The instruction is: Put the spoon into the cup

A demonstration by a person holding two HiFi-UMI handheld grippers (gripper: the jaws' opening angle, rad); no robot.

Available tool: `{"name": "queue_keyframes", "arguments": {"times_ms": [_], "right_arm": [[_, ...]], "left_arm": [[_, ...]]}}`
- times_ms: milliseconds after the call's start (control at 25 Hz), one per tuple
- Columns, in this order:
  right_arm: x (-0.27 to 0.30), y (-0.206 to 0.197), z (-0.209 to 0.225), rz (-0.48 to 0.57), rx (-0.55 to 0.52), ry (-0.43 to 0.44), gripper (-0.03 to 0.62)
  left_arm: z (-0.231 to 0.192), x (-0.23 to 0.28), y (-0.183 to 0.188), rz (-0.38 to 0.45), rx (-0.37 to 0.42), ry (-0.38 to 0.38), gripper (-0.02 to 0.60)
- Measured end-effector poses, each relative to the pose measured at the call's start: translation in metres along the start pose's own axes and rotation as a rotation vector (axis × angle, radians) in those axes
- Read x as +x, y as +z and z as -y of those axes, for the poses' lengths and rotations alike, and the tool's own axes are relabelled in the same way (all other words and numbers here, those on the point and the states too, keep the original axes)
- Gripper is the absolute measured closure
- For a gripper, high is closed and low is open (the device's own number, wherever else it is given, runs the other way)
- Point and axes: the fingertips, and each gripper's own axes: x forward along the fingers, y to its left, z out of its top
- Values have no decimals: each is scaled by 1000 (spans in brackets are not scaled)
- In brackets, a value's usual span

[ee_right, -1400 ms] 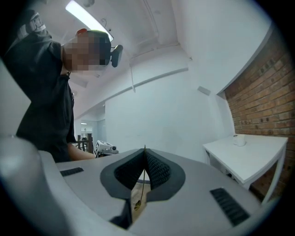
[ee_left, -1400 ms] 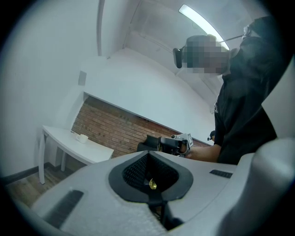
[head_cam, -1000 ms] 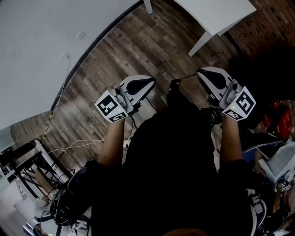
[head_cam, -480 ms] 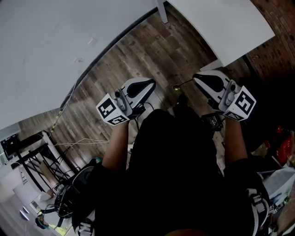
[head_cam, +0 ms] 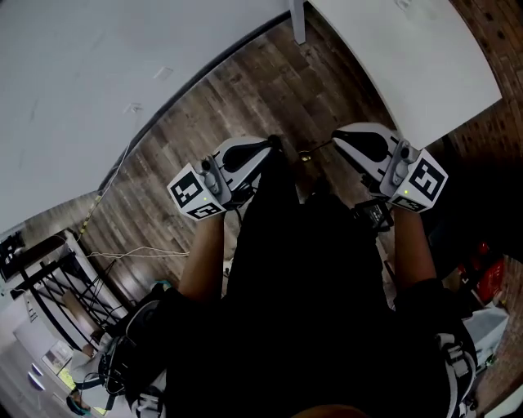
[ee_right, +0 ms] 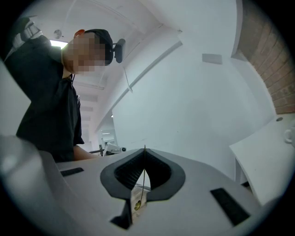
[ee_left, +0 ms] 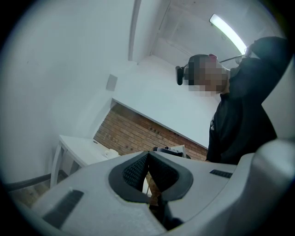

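My right gripper (head_cam: 335,137) is held level in front of the person's body, shut on the thin handle of a gold spoon (head_cam: 309,153) that sticks out to the left of its tips. In the right gripper view the handle (ee_right: 144,177) runs down between the closed jaws (ee_right: 144,150). My left gripper (head_cam: 271,145) is beside it, jaws closed tip to tip (ee_left: 148,154) with nothing held. A small white cup-like thing (ee_left: 110,152) stands on the white table (ee_left: 83,150), well ahead of both grippers.
The white table (head_cam: 409,65) fills the head view's upper right, its leg (head_cam: 297,20) on the wood floor (head_cam: 229,98). A white wall runs along the upper left. Cables (head_cam: 122,253) and a black rack (head_cam: 41,277) lie at lower left. A brick wall (ee_left: 138,133) stands behind the table.
The person has moved toward the white table, which now sits larger and closer in the head view. Both grippers travelled along, still side by side, the spoon still in the right one.
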Motion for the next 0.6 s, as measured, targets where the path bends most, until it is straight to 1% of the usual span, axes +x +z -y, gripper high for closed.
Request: {"name": "queue_keyframes", "arguments": {"times_ms": [120, 280, 400, 520, 600], "right_arm": [[39, 15, 34, -41, -21, -37, 585], [82, 34, 69, -93, -46, -58, 585], [109, 47, 88, -105, -75, -90, 585], [132, 62, 104, -68, -73, -120, 585], [140, 70, 118, -34, -58, -143, 585]], "left_arm": [[-51, -7, 33, 36, 2, -33, 567], [-105, -12, 74, 34, 40, -70, 566], [-132, -16, 83, 3, 23, -106, 568], [-161, -16, 84, -26, -24, -159, 568], [-181, -9, 85, -48, -39, -202, 568]]}}
